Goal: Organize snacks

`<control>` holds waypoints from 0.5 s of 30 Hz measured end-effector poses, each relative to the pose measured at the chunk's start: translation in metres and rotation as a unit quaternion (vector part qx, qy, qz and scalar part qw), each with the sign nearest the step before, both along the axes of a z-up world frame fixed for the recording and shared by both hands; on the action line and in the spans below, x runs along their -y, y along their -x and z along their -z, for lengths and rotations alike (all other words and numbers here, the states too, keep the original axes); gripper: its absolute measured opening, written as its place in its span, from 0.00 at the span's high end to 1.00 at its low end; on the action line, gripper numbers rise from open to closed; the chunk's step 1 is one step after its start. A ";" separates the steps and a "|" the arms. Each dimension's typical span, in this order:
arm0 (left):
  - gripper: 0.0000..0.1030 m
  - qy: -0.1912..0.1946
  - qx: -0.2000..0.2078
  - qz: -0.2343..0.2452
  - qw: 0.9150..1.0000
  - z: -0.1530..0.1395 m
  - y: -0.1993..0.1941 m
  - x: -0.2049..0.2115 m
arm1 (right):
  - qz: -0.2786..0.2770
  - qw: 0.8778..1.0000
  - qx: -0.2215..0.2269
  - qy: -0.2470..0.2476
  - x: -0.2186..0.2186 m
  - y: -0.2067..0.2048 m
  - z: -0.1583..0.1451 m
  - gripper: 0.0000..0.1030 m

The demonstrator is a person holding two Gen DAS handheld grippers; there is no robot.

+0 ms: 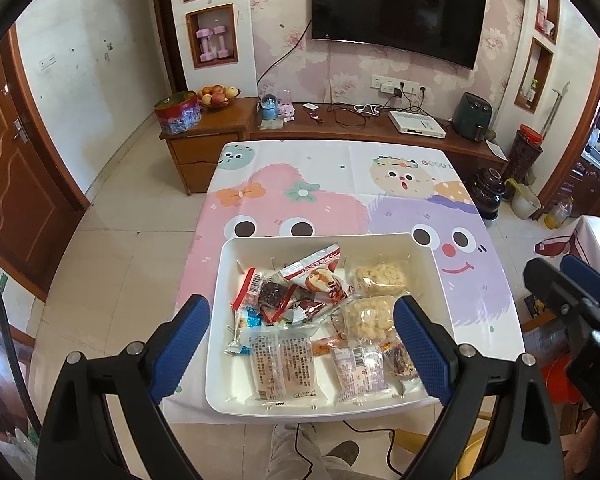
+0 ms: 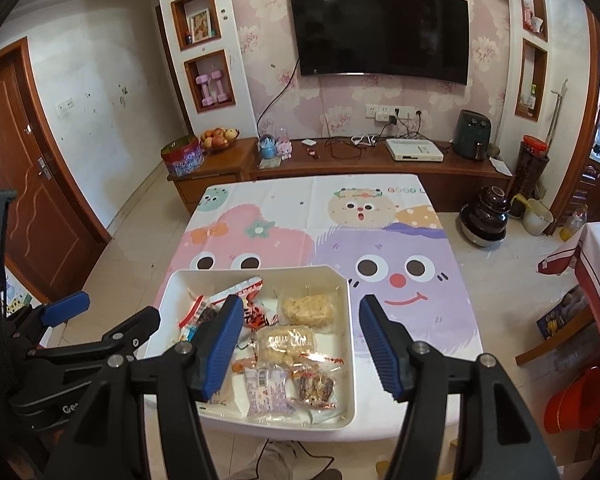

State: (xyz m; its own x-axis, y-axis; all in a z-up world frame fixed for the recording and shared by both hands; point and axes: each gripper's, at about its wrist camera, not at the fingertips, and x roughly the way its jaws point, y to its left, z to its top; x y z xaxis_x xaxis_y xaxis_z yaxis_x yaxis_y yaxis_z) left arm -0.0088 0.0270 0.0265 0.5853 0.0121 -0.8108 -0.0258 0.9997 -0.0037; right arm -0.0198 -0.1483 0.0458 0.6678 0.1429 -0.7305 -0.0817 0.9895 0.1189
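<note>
Left wrist: glossy rounded-square tray [image 1: 428, 264], crinkly wrappers [image 1: 284, 364].

I see bare desk [image 2: 380, 208] beyond the tray [image 2: 352, 344], open to pass over; the tray's walls ring the snacks [image 2: 288, 344]; entry from above only; packets lie crowded, touching.

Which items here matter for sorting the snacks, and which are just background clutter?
Job:
- white square plastic tray on the cartoon-print tablecloth
- wrapped snack packets piled in it
- left tool, open above the tray
- right tool, open above the tray

Background:
- black wall television
- fruit bowl
- pink dumbbells
- dark green air fryer
</note>
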 end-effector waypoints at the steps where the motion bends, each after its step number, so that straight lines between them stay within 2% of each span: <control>1: 0.10 0.001 -0.001 -0.001 1.000 0.002 -0.001 -0.001 | 0.001 1.000 0.002 0.000 -0.001 0.001 -0.001 0.41; 15: 0.10 -0.003 -0.006 0.011 1.000 0.011 -0.017 0.005 | 0.007 1.000 0.007 0.005 -0.008 -0.006 0.007 0.40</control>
